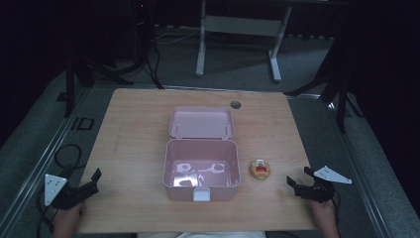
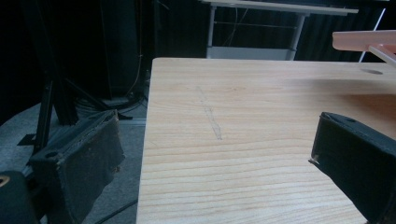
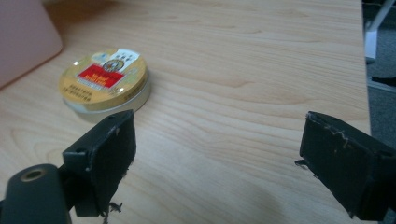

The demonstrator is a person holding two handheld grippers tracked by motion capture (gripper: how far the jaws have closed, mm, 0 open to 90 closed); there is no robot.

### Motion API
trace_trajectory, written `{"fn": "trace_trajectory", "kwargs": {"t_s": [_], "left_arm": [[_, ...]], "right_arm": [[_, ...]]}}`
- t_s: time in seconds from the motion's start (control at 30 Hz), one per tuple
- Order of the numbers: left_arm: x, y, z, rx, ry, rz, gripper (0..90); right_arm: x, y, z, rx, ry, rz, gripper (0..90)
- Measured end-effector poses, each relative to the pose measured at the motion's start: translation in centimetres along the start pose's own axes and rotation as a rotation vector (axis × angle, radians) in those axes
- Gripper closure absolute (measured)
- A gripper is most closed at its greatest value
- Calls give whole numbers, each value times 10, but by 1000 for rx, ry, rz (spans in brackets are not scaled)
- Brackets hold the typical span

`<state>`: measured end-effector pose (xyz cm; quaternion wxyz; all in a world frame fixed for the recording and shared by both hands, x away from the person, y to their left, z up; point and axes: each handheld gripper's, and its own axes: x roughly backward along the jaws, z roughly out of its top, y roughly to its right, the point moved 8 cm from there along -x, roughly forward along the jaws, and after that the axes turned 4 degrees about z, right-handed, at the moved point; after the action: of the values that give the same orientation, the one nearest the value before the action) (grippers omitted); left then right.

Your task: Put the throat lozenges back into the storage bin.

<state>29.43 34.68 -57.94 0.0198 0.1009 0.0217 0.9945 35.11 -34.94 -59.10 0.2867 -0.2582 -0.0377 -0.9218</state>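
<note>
Gold and red printing is showing clearly on the round tin (image 3: 104, 80) in the right gripper view, while the high view is giving only a small blurred disc (image 1: 259, 170). The tin is lying flat on the wooden table (image 1: 138, 114), just beside the open pink box (image 1: 201, 171). The right gripper (image 1: 299, 181) is resting near it with jaws spread and empty, and the left gripper (image 1: 92, 180) is waiting wide apart at the table's left edge.

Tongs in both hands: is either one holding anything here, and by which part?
Nothing is held. The left tongs and right tongs are both open, with bare table between their jaws; the round tin lies untouched beside the pink box.

Wooden table (image 1: 133, 134), pink box (image 1: 200, 171), tin (image 1: 259, 170)
</note>
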Motion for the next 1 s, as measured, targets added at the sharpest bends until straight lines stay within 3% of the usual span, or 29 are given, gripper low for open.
{"fn": "trace_trajectory", "kwargs": {"t_s": [0.13, 0.27, 0.33, 0.5, 0.63, 1.0], "left_arm": [[0, -1, 0, 5, 2, 3, 24], [0, -1, 0, 7, 2, 6, 25], [0, -1, 0, 6, 1, 7, 24], [0, -1, 0, 6, 0, 8, 24], [0, -1, 0, 10, -2, 8, 24], [0, -1, 0, 11, -1, 6, 24]], "right_arm": [[0, -2, -1, 11, -14, 11, 106], [-1, -4, 0, -27, -14, 89, 106], [-2, -6, 0, -23, -32, 123, 106], [-6, -8, -6, 75, -136, 164, 122], [-7, -12, -8, 138, -223, 222, 132], [-9, -24, 0, 243, -443, 317, 111]]}}
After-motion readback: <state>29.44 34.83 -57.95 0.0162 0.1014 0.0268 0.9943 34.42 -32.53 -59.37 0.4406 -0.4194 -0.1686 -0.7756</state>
